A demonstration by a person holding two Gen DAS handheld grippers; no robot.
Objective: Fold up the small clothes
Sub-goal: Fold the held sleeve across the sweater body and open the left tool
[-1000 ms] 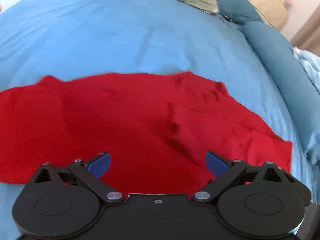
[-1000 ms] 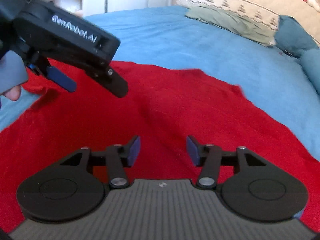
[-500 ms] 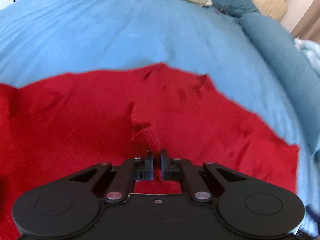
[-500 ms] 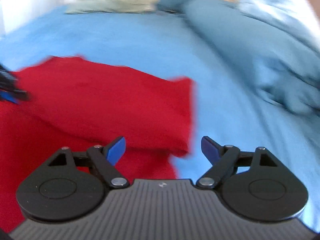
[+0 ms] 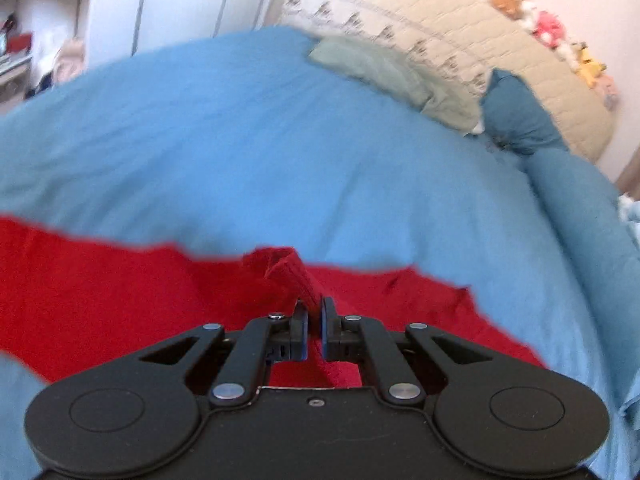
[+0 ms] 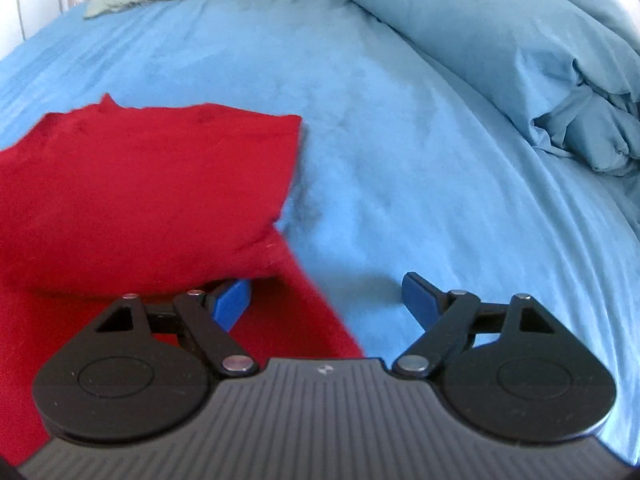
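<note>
A red garment [image 5: 120, 292] lies spread on a blue bed sheet [image 5: 240, 140]. My left gripper [image 5: 314, 320] is shut on a pinched ridge of the red cloth and holds it lifted off the bed. In the right wrist view the red garment [image 6: 140, 192] fills the left side, with a folded layer on top and a corner near the middle. My right gripper [image 6: 326, 304] is open and empty, low over the garment's right edge, its left finger [image 6: 232, 300] over red cloth and its right finger [image 6: 418, 300] over bare sheet.
A bunched blue duvet [image 6: 520, 60] runs along the right side of the bed. A grey-green cloth [image 5: 380, 72] and a beige quilted headboard [image 5: 460, 40] lie at the far end, with a teal pillow [image 5: 516, 116]. White cupboards [image 5: 120, 8] stand at the back left.
My left gripper shut on the red cloth and lifted it, tilting up toward the headboard. My right gripper swung right to the garment's right edge and stays open.
</note>
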